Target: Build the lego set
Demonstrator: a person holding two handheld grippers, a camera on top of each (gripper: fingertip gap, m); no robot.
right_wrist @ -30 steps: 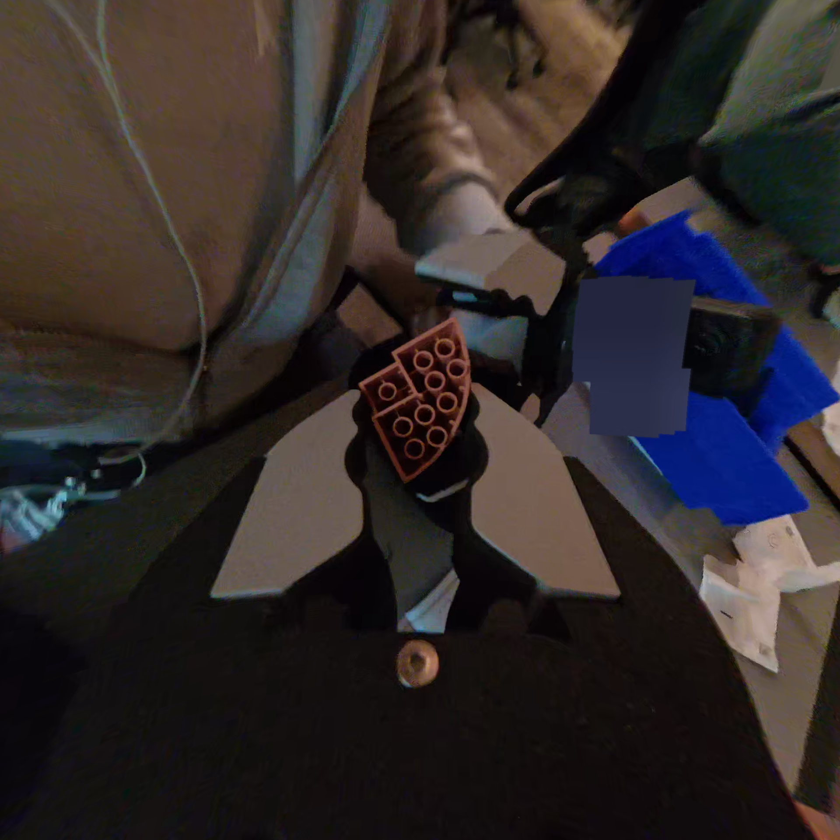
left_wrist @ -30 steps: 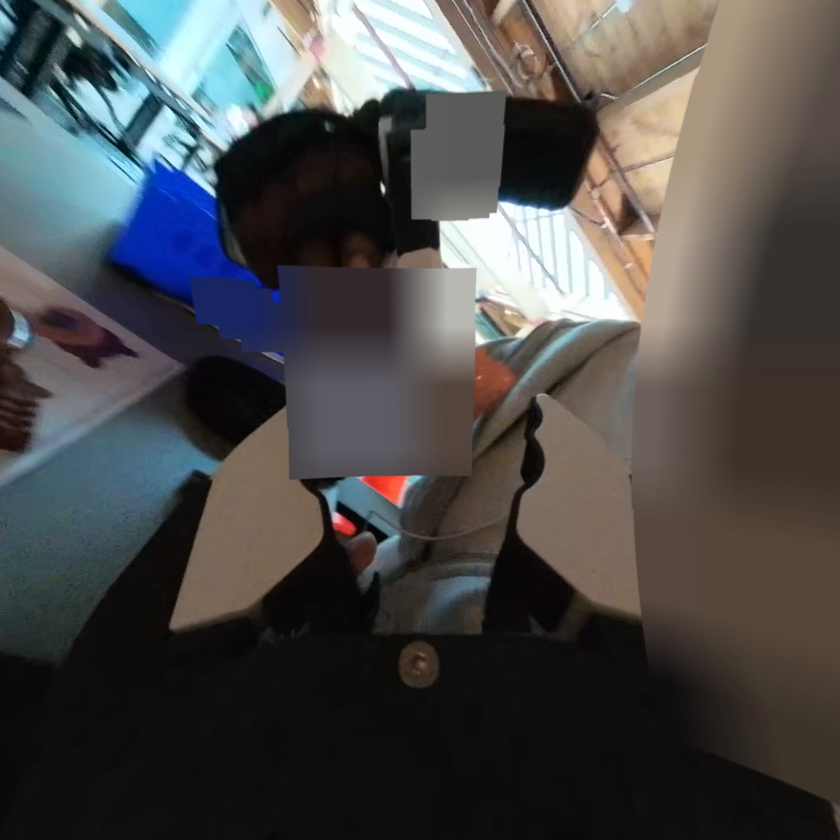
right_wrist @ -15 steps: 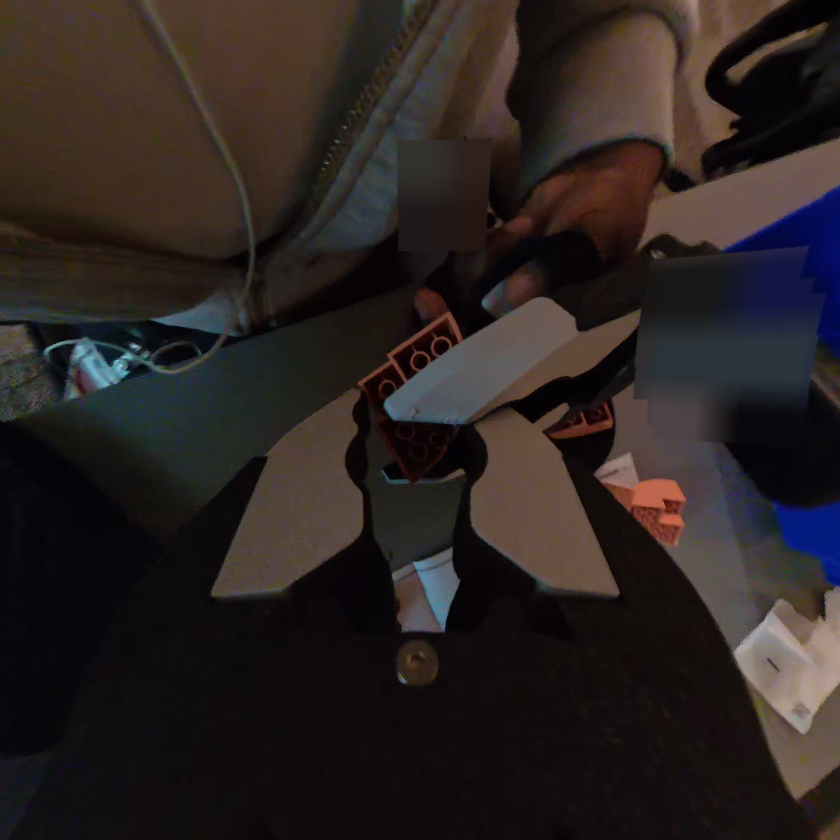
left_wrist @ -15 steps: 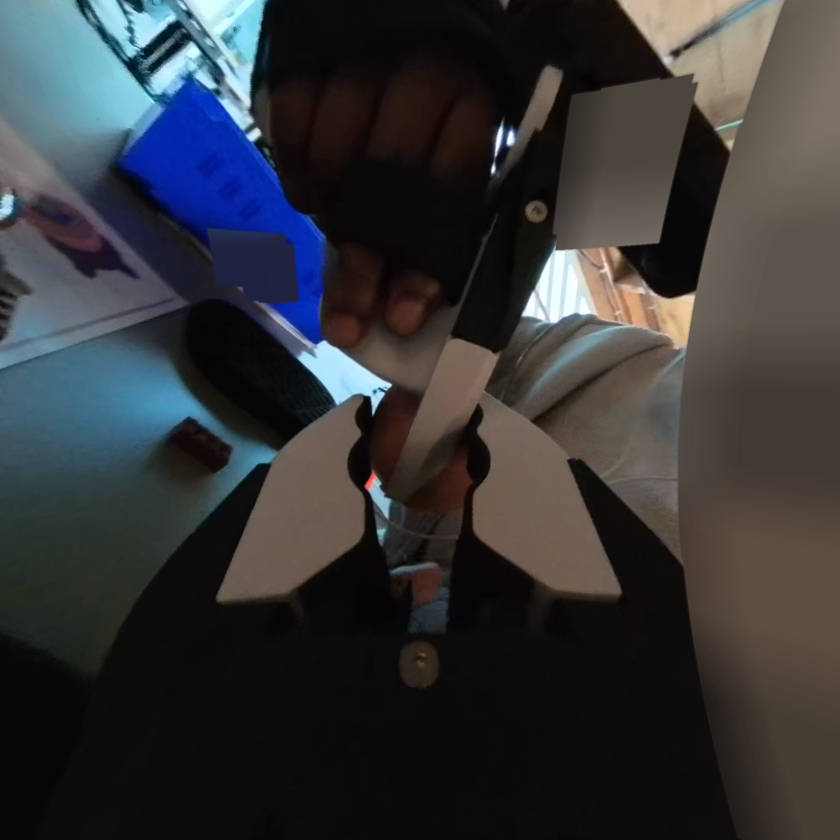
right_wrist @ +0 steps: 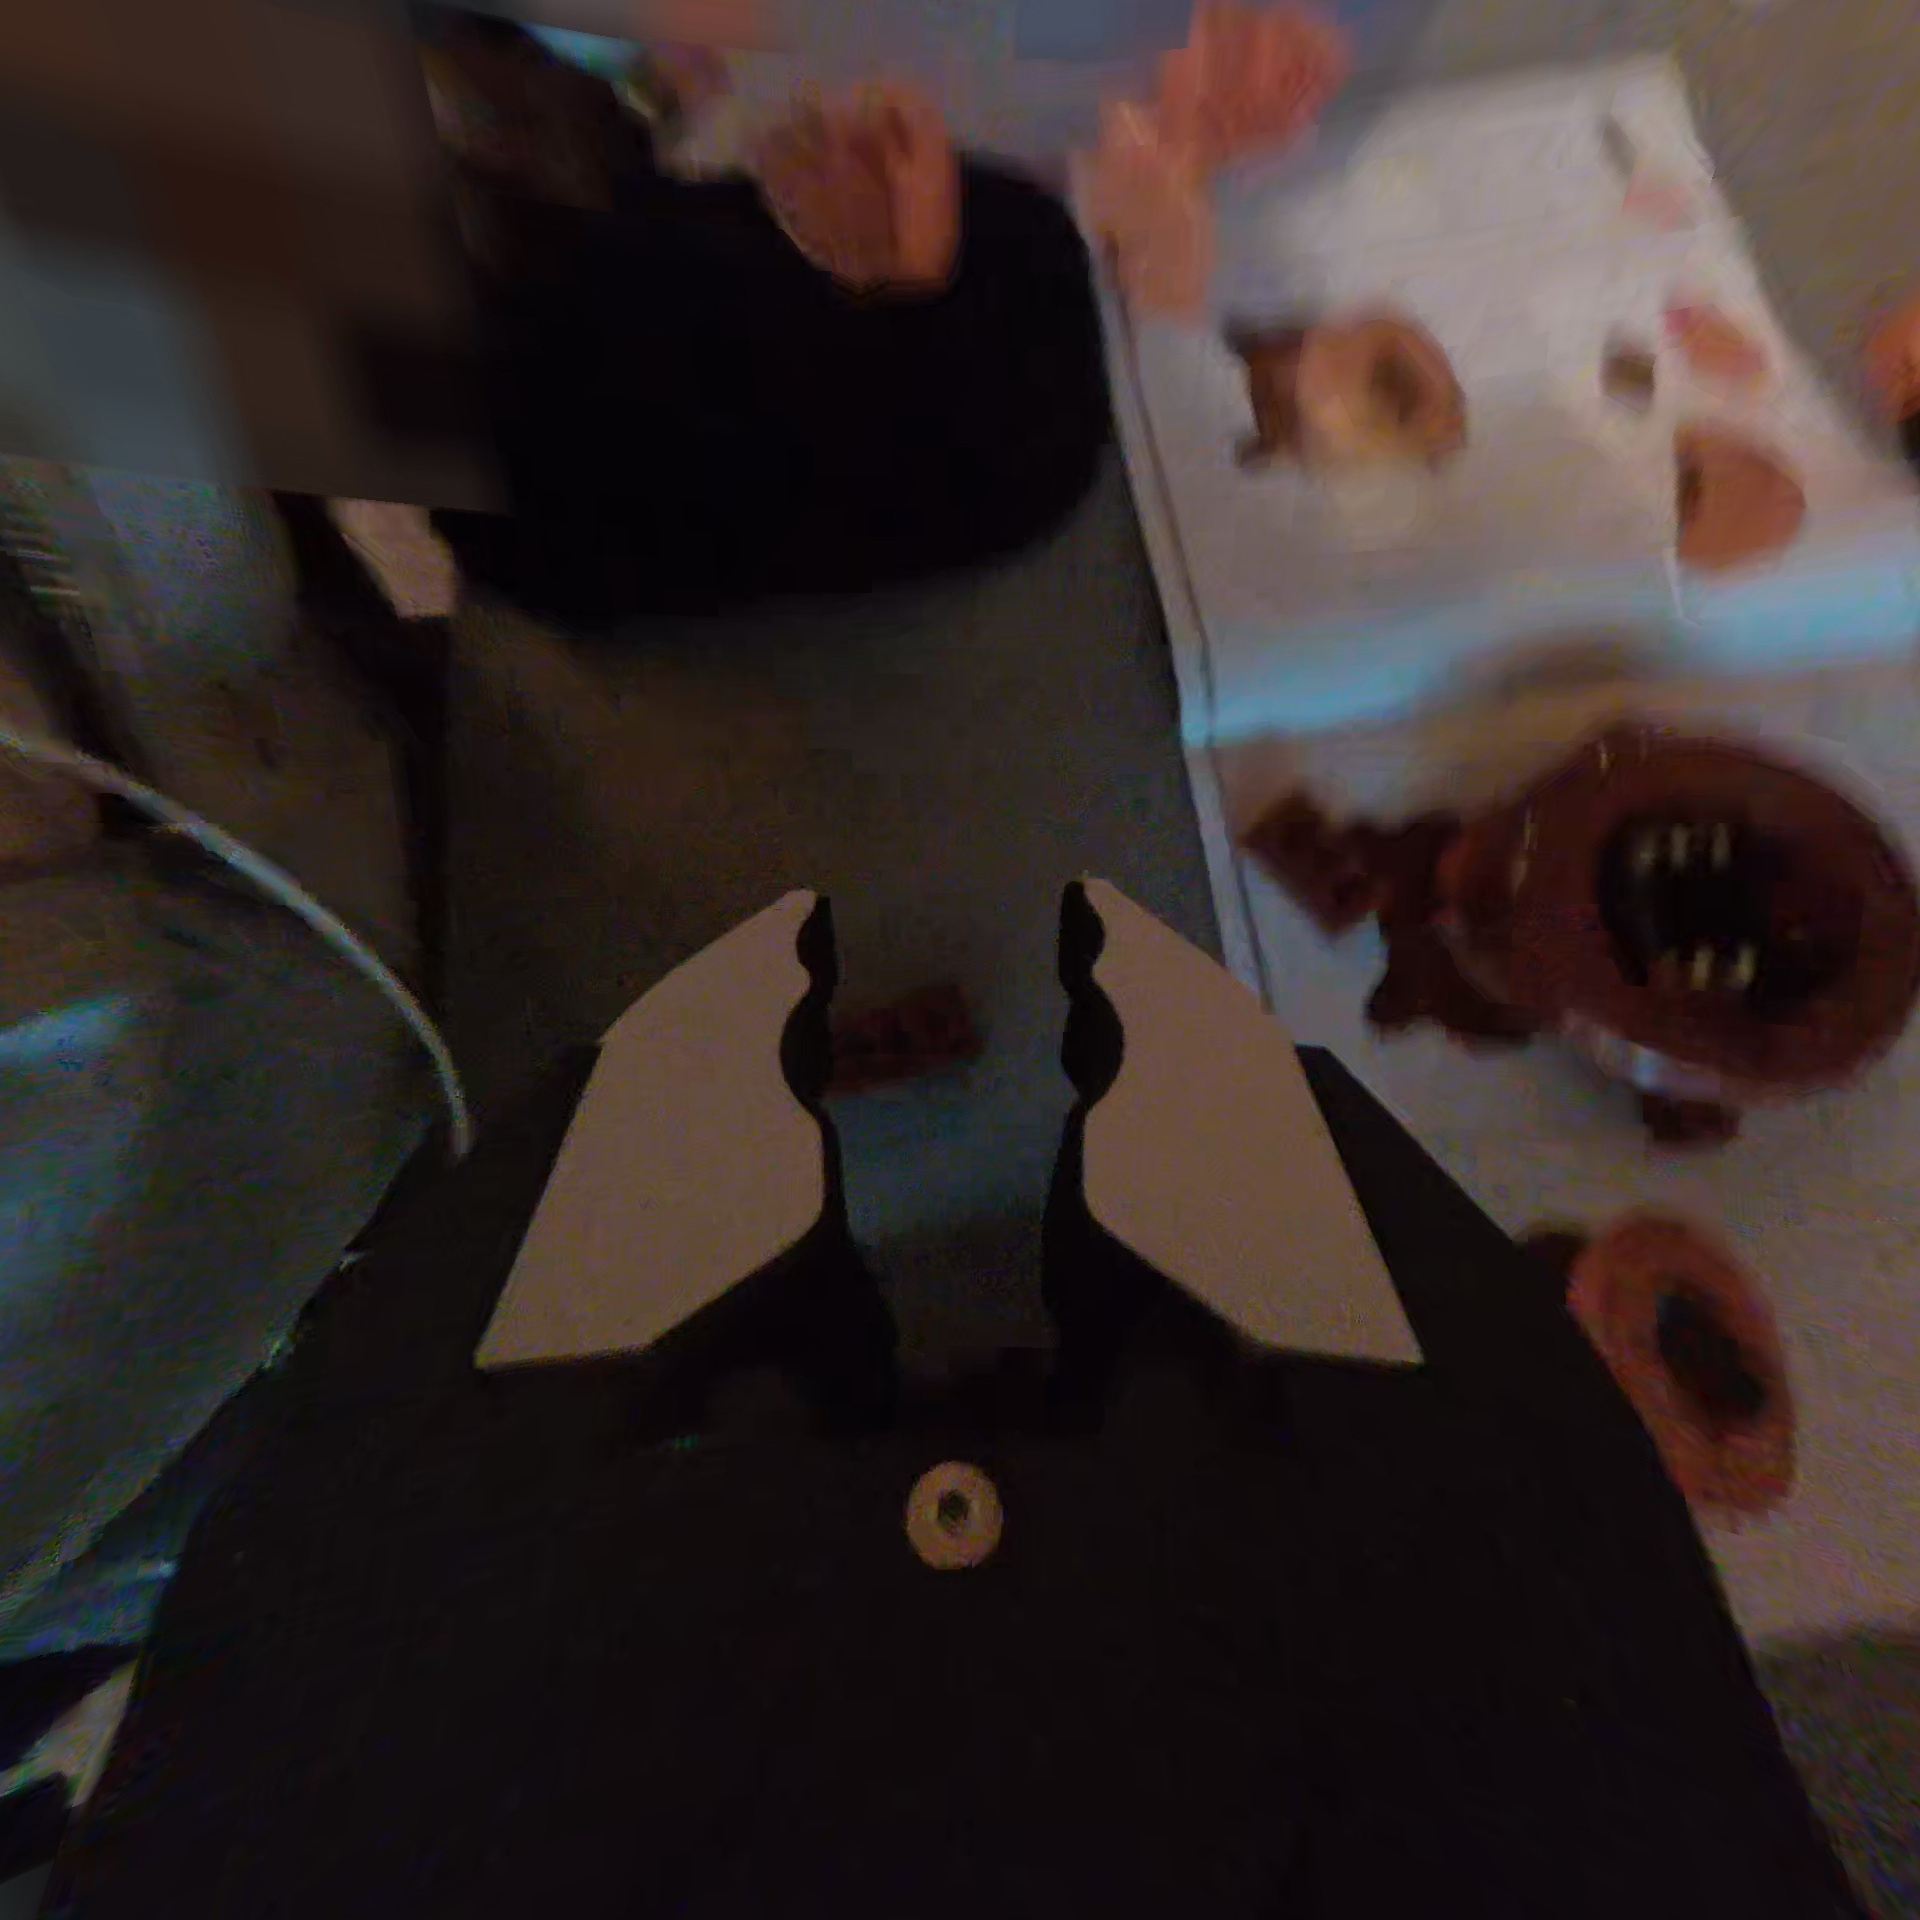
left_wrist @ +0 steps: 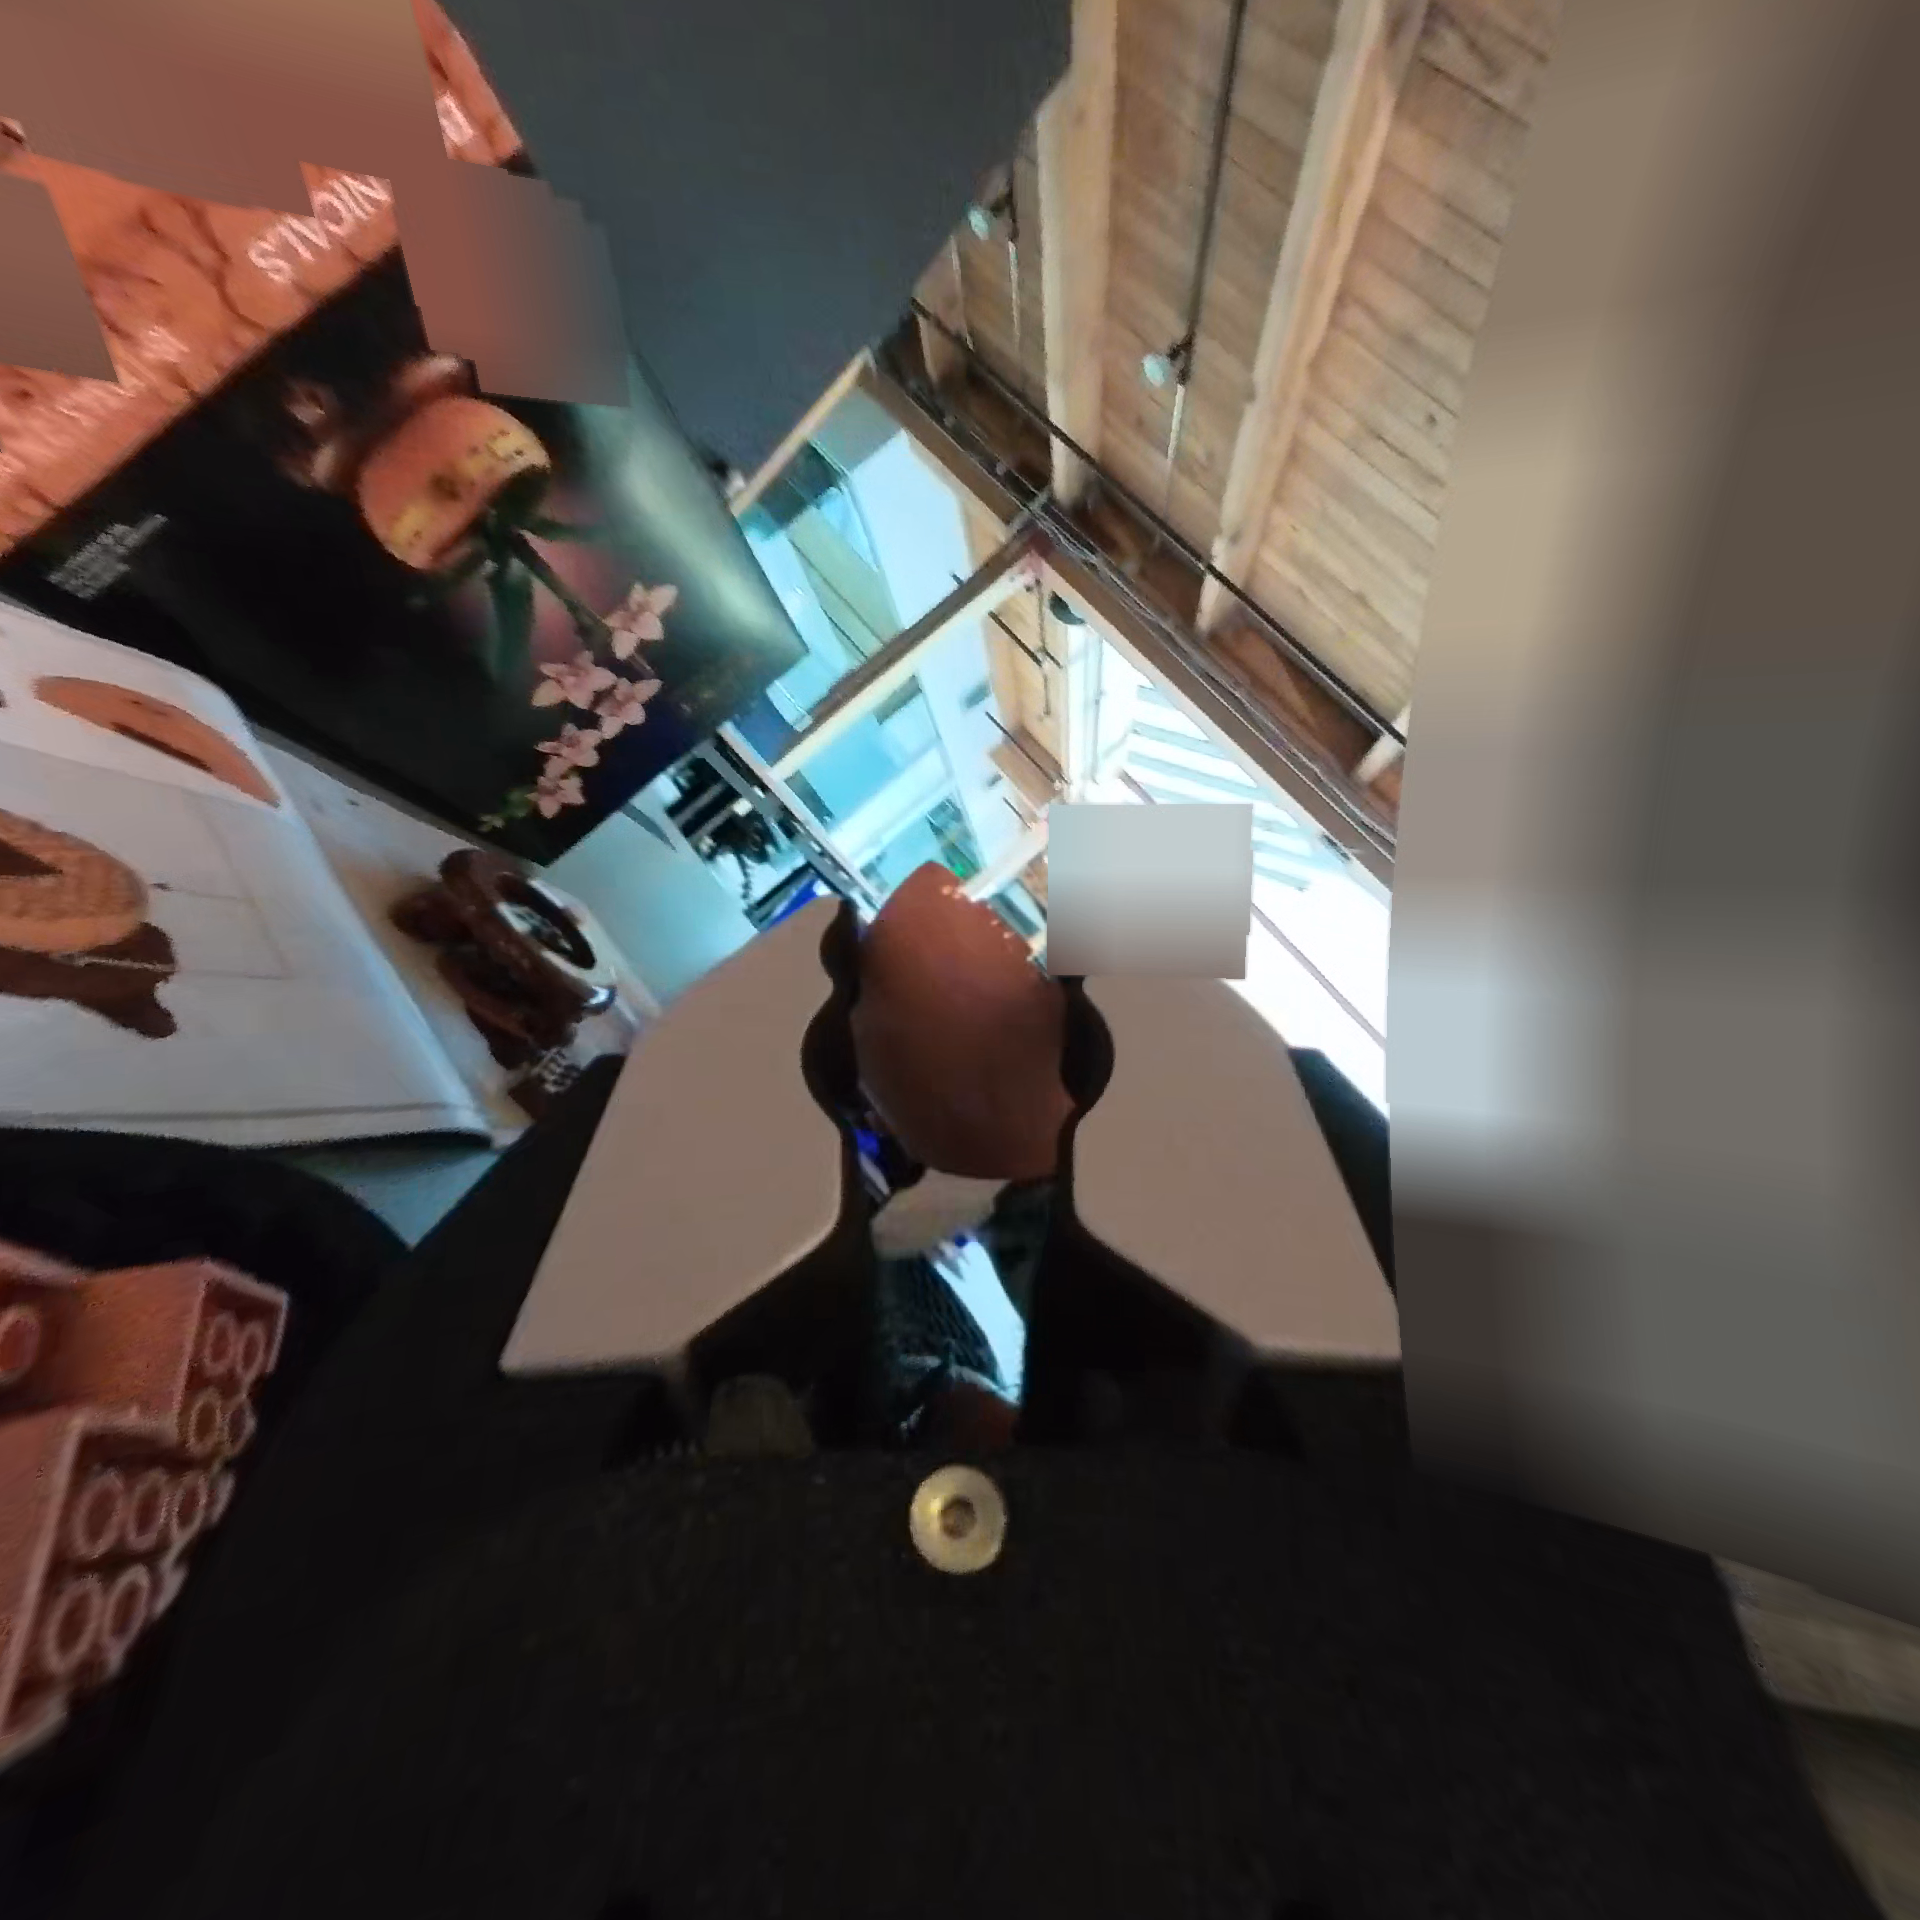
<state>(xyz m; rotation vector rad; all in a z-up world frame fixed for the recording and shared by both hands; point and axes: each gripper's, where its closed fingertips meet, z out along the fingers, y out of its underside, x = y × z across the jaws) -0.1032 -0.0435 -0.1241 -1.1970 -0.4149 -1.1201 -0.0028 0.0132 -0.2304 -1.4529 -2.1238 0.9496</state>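
The left tongs (left_wrist: 956, 1023) gripped a rounded brown brick piece (left_wrist: 951, 1049) between both pads, raised near the open booklet (left_wrist: 208, 987), while the right tongs (right_wrist: 945, 997) stood part open and bare above a small brown brick (right_wrist: 904, 1034) on the grey tabletop (right_wrist: 831, 727).

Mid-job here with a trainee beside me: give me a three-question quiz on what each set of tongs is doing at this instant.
1. True or false: the left tongs grip a reddish-brown brick piece.
2. The right tongs are: A) shut on a brick; B) open, gripping nothing; C) out of sight.
3. What small object lies on the grey table beyond the right tongs?

Key: 1 true; 2 B; 3 a small dark brown brick.
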